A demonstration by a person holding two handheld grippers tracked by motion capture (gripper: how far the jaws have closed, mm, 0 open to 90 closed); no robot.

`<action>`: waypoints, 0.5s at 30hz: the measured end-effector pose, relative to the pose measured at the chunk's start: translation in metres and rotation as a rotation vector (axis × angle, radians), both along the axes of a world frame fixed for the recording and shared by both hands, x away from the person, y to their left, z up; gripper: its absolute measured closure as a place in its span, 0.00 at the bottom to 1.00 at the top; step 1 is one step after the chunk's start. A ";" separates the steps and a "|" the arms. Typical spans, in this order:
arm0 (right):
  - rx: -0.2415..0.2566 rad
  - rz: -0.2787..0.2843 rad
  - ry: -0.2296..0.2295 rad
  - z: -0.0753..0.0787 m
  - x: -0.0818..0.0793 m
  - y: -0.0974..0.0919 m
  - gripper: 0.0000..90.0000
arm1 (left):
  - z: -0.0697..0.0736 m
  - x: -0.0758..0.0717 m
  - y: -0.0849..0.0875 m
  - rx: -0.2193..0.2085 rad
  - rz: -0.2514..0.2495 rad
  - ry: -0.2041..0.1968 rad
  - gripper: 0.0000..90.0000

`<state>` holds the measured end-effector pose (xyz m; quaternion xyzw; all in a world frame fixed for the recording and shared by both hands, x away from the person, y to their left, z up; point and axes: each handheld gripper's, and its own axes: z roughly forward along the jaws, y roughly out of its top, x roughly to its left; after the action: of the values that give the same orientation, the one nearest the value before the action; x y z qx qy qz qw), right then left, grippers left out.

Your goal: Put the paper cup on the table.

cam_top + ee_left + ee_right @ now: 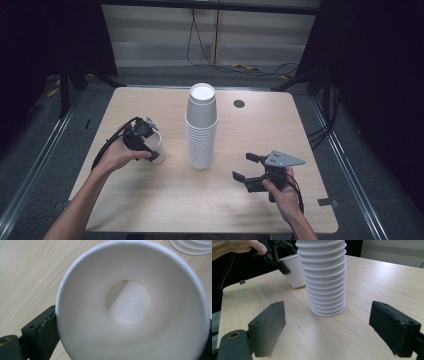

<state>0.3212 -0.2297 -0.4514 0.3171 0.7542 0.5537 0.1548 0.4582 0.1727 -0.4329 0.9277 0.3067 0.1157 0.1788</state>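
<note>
A single white paper cup stands upright on the table, left of a tall stack of upside-down white cups. My left gripper reaches over that cup from above, one jaw on each side of its rim. One black finger lies against the outer wall, and the cup's wall is not dented. I read the jaws as open around it. My right gripper hovers open near the table's front right and points at the stack's base, with nothing between its fingers.
The wooden table has a round cable hole behind the stack. The stack's bottom rims show at the top right of the left gripper view. Cables lie on the floor beyond the far edge.
</note>
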 end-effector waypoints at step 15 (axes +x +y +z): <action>-0.002 -0.007 -0.001 -0.001 0.000 -0.001 0.15 | -0.016 0.003 0.011 -0.055 0.037 0.024 0.19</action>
<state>0.3216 -0.2307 -0.4525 0.3192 0.7536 0.5526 0.1576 0.4617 0.1840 -0.4489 0.9178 0.3290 0.0996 0.1985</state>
